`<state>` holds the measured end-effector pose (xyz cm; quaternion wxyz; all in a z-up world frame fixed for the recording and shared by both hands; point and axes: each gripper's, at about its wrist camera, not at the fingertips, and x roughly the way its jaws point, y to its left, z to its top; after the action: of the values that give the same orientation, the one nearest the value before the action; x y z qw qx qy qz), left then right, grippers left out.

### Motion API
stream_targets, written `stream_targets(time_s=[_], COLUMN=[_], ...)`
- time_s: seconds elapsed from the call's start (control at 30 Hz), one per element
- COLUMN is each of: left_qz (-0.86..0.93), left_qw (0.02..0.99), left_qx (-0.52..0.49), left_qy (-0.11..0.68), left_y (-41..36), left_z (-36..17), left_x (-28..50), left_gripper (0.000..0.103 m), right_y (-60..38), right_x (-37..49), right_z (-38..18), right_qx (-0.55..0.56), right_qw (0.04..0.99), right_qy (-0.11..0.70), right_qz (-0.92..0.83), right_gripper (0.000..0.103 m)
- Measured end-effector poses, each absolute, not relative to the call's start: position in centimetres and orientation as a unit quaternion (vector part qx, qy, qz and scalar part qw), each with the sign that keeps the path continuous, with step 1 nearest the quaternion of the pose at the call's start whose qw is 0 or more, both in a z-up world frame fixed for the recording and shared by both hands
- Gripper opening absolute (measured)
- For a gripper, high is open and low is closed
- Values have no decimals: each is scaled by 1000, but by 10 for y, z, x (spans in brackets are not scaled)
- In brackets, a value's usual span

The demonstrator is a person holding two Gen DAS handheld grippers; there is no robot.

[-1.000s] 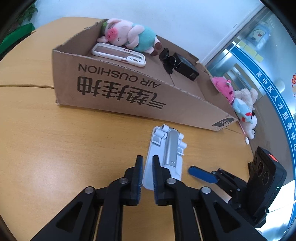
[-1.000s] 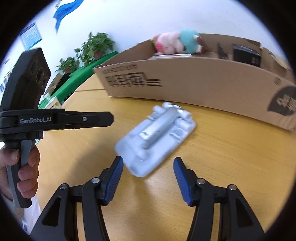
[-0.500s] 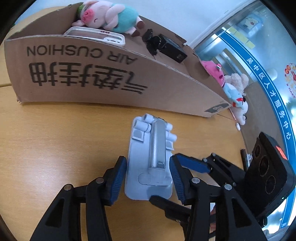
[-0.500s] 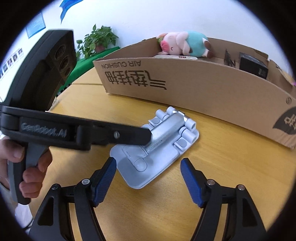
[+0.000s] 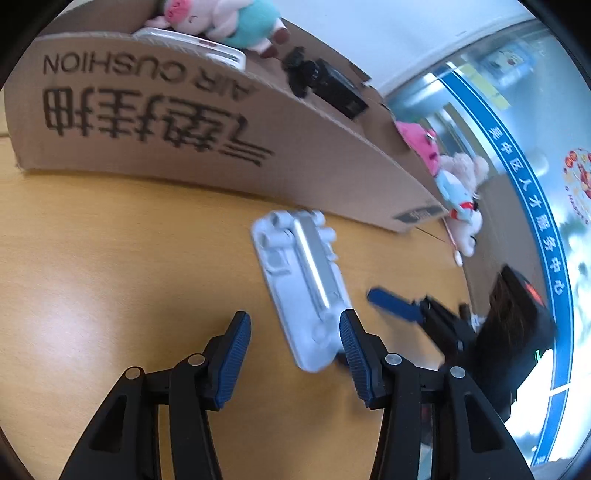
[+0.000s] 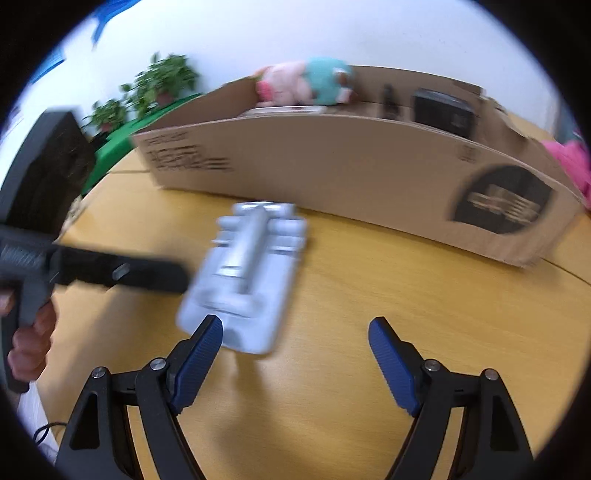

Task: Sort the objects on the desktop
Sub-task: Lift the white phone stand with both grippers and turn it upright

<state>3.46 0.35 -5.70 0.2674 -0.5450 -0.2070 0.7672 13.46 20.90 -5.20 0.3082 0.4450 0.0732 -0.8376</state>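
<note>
The silver-grey folding stand lies flat on the wooden desk, in the middle of both views, just in front of the long cardboard box that fills the upper half of each frame. The left claw is released and its jaws are opening, the stand's near end between them with the right pad right at its edge but no squeeze evident. The right claw is also released and opening wide, its left pad over the stand's near corner, most of the gap over bare desk. To do this step well, one claw should probably centre itself across the stand's narrow width, close on the flat base plate and avoid the raised hinge, then lift clear of the box wall before carrying it over. The crowding is the main hazard: both claws meet at the same end, and motion blur suggests haste. Inside the box already sit a pig plush, a white phone case and a black charger; more soft toys lie beyond the box at right.
</note>
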Motion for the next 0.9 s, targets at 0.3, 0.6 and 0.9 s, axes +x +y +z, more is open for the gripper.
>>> stream_targets(time_s=[0.3,0.6,0.9], left_qz=[760,787,804], left_qw=[267,249,249], left_qx=[-543,-533,-512], left_qy=[-236,-188,-169], left_y=[6,20,27], left_z=[-62,-58,-34], left_x=[12,24,42], left_gripper=[53,33,32], right_y=[158,169,184], right_x=[143,151,162], right_z=[-58,-58,-40], right_qx=[415,417,399], right_qw=[296,284,284], right_qy=[146,125,89], right_qz=[-848,-854,-867], right_gripper=[72,71,71])
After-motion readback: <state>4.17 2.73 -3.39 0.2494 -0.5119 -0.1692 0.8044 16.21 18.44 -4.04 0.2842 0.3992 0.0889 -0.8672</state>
